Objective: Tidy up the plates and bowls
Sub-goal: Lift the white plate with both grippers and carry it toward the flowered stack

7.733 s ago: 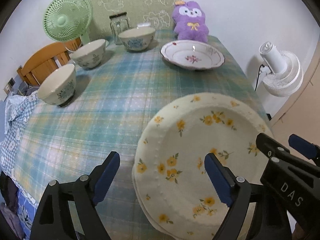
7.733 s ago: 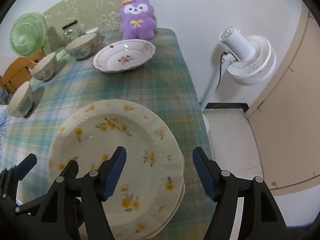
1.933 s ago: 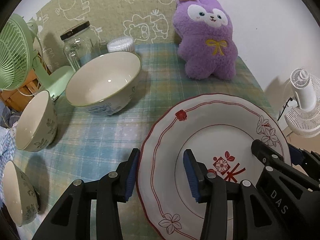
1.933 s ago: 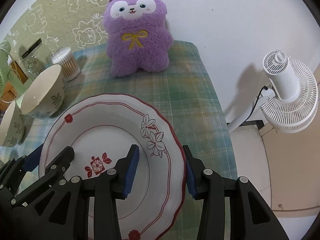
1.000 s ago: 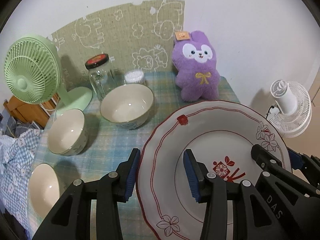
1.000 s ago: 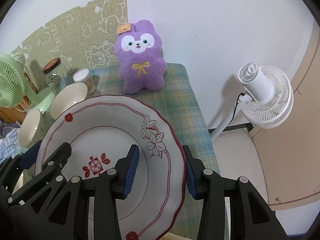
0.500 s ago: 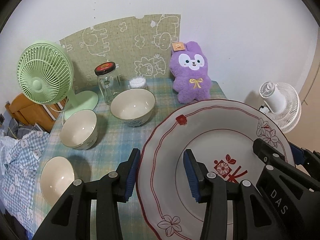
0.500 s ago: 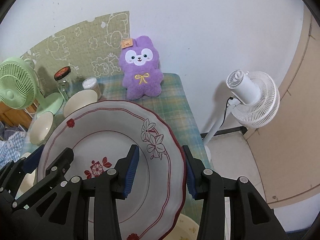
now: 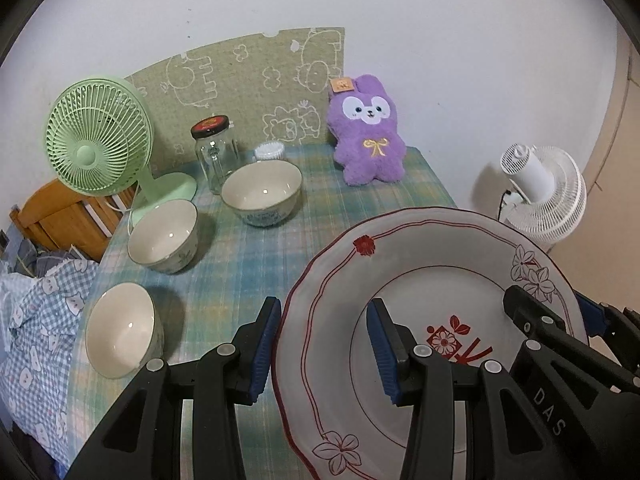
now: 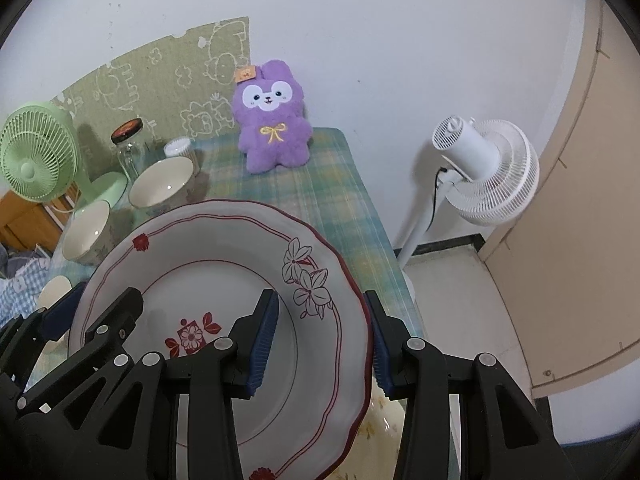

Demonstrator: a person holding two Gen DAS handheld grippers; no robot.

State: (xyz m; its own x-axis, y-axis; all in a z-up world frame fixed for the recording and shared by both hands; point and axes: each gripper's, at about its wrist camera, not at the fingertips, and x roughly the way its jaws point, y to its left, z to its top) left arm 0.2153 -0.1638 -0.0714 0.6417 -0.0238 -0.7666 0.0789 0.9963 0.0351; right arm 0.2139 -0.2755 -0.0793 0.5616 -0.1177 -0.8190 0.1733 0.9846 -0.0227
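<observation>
Plate (image 9: 440,280), red-trimmed, held clear above worktop (image 9: 248,264), near right. Left tool (image 9: 324,344) clamped on plate's left rim; right tool (image 10: 318,336) clamped on right rim. Three bowls (image 9: 260,192) on worktop far left. Yellow-flowered plate (image 10: 380,424) partly visible below held plate, near right.
</observation>
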